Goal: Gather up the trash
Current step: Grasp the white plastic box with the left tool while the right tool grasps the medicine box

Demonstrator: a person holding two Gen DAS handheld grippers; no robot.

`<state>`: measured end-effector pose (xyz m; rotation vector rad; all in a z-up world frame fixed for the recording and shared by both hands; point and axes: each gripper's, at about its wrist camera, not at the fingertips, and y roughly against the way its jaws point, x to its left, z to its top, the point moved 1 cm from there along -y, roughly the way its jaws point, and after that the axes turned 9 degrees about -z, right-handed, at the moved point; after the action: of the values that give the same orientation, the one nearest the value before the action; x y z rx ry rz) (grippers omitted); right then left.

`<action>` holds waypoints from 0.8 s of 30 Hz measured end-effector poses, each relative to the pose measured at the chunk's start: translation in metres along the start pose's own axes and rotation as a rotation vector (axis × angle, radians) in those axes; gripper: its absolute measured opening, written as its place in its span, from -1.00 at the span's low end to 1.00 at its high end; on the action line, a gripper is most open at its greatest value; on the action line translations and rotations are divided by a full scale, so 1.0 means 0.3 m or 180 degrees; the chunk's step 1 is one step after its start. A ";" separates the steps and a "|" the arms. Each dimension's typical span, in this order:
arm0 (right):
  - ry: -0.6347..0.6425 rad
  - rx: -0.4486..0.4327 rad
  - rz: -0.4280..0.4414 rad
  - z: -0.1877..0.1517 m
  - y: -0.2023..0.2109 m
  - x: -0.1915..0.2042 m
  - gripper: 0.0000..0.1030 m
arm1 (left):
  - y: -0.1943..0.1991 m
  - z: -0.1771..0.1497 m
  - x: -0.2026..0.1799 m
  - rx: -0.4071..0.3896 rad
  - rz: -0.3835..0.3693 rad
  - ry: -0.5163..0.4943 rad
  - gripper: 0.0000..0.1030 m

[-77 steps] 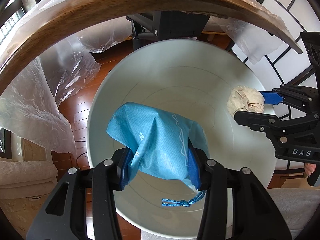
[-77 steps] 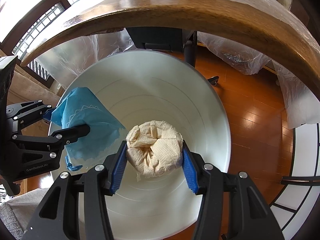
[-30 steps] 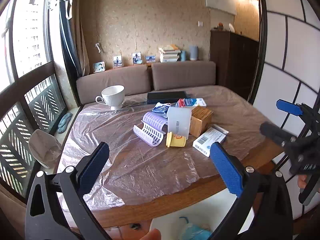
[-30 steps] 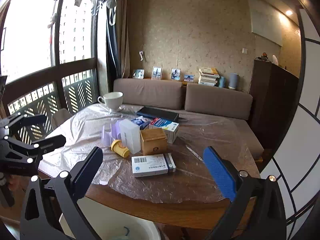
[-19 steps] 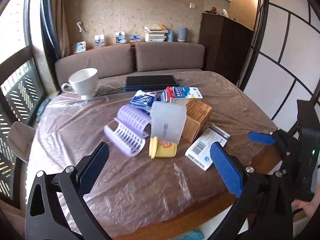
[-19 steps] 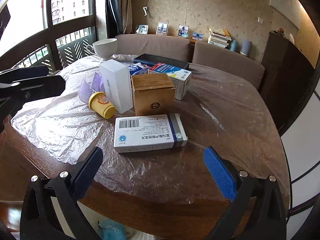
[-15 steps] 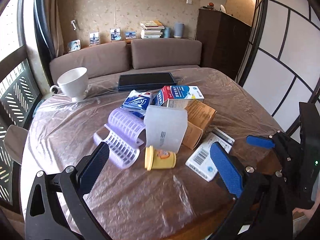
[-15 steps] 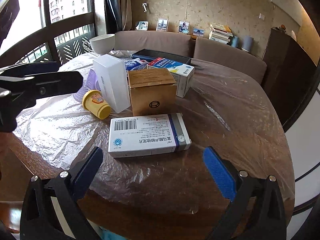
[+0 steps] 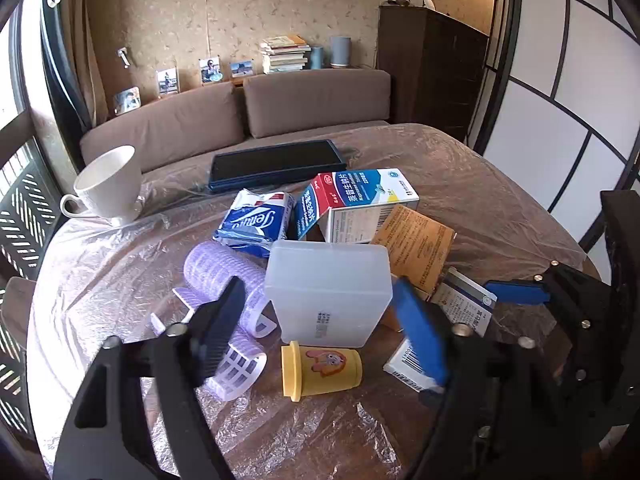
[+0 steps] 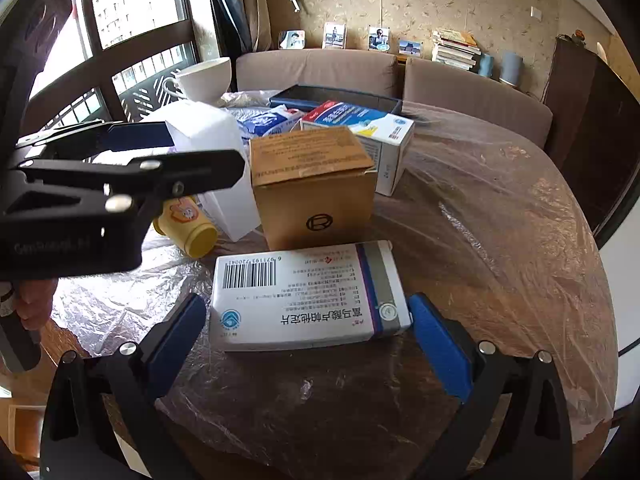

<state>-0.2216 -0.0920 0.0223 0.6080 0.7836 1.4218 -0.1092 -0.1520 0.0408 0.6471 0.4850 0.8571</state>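
On the plastic-covered table (image 10: 500, 240), the open right gripper (image 10: 308, 328) straddles the white medicine box (image 10: 308, 300) for pickup, while the left gripper (image 9: 320, 312), jaws just closing but gripping nothing, brackets the translucent plastic box (image 9: 328, 292) behind it; each must next clamp.

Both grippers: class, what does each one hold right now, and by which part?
Nothing. The left gripper straddles the translucent box; the right gripper straddles the flat medicine box; no pads press.

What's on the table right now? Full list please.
Translucent box: 1, frosted white, centre, between left jaws.
Yellow cup: 1, lying in front of it.
Hair rollers: purple, left of box.
Cardboard box: 1, brown, right of translucent box.
Flat medicine box: 1, white, between right jaws.
Blue-white carton: 1, behind.
Tissue pack: 1, blue.
Mug: 1, white, far left.
Dark tray: 1, far.
Left gripper: closing, untouched.
Right gripper: open.
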 end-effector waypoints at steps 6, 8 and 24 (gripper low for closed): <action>0.0045 0.0016 0.0007 0.007 -0.011 0.008 0.86 | -0.013 0.001 0.014 0.0025 -0.0133 0.0011 0.07; 0.0011 0.0030 0.0053 0.011 -0.010 0.006 0.86 | -0.010 0.001 0.014 0.0012 -0.0144 0.0018 0.07; -0.0428 -0.0037 0.0207 -0.029 0.133 -0.072 0.86 | 0.151 0.024 -0.007 -0.0295 -0.0131 0.0169 0.07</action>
<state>-0.2528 -0.1111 0.0502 0.7180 0.6539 1.4280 -0.1300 -0.1340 0.0775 0.5287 0.5019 0.8544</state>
